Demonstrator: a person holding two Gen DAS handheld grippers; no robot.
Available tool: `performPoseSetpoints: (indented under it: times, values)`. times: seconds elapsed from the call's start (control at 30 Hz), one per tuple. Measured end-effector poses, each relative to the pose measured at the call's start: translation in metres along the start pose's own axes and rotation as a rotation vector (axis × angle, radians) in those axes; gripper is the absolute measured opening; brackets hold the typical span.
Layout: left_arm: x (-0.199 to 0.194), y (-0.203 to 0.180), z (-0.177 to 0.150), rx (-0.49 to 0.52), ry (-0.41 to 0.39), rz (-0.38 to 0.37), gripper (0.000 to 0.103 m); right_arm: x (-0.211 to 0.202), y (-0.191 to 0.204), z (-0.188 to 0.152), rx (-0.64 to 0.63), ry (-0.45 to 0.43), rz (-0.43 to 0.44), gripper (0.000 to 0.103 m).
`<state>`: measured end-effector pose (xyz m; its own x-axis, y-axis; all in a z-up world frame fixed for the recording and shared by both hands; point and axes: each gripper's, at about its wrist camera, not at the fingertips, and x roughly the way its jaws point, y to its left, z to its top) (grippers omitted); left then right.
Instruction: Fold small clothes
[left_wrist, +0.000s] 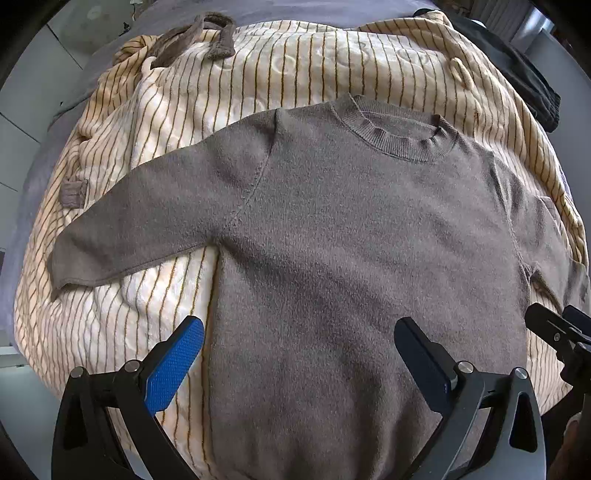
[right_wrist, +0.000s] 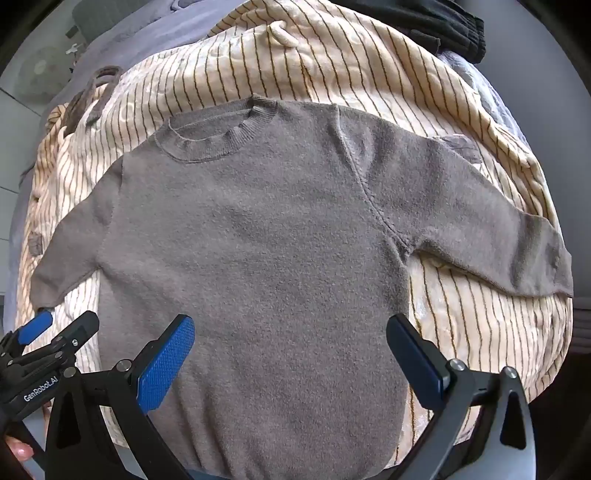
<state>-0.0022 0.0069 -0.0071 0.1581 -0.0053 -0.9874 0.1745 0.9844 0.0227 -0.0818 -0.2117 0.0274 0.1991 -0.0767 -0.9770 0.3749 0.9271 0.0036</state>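
Striped quilt (left_wrist: 258, 74) under flat grey sweater (left_wrist: 332, 240); left gripper (left_wrist: 299, 354), right gripper (right_wrist: 291, 350) agape, empty

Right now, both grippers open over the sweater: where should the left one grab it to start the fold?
Probably the left cuff, coming from above. The sweater lies flat, face up, on the striped cloth, sleeve spread out to the side with its end free. The left gripper hangs open over the hem, holding nothing.
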Motion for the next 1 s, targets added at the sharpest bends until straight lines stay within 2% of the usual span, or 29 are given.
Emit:
performPoseSetpoints:
  times: [1.0]
  values:
    - [-0.0029, -0.0071, -0.0028, 0.011, 0.008, -0.015, 0.103, -0.0021, -0.0010, -0.0004, 0.000, 0.006, -0.010, 0.103]
